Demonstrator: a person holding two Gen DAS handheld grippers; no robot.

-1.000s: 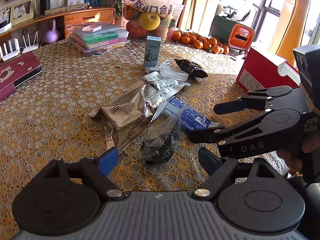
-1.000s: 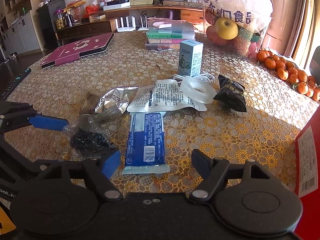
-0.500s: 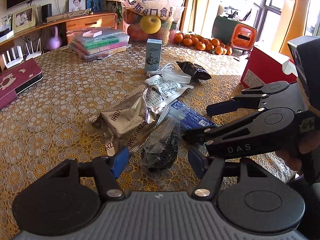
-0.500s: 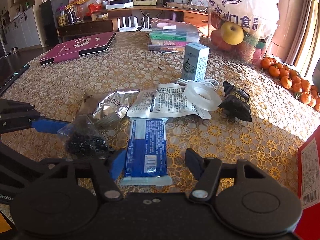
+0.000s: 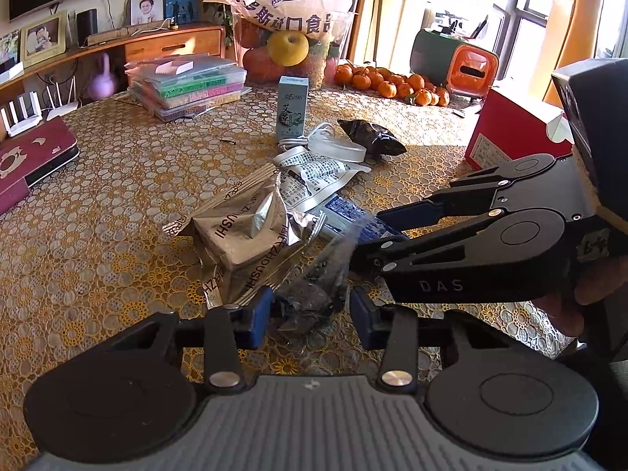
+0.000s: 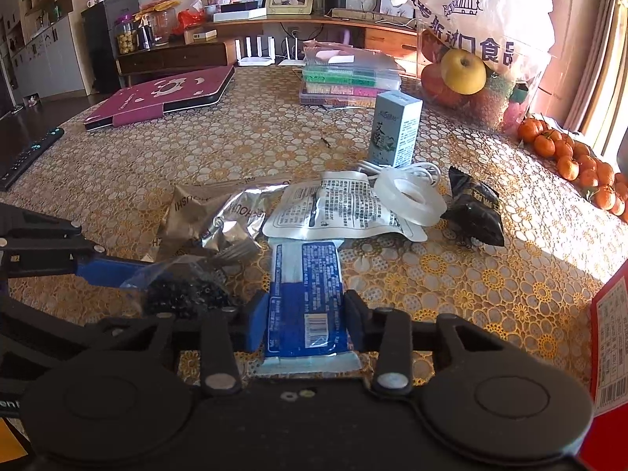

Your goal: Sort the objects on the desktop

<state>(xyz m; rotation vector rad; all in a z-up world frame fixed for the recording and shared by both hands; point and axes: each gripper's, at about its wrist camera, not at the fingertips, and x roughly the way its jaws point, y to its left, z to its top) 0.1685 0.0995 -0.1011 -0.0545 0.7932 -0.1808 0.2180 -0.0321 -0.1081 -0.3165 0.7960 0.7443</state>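
Sunlit gold lace-patterned bench (image 6: 451, 274) carries a flat blue-and-white plastic packet (image 6: 310, 298), its long axis running straight away from the right gripper (image 6: 306, 324), whose fingers (image 6: 257, 322) flank it (slightly spread). The left gripper (image 5: 310, 314) brackets a clear bag of small black pieces (image 5: 314, 290), fingers parted.

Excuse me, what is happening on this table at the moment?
A person holds a gripper in each hand and is sorting clutter on a lace-covered table. The left gripper straddles a clear bag of small dark pieces, its jaws not yet closed. The right gripper straddles the near end of a blue packet, also open. A silver foil pouch and a white printed pouch lie untouched.
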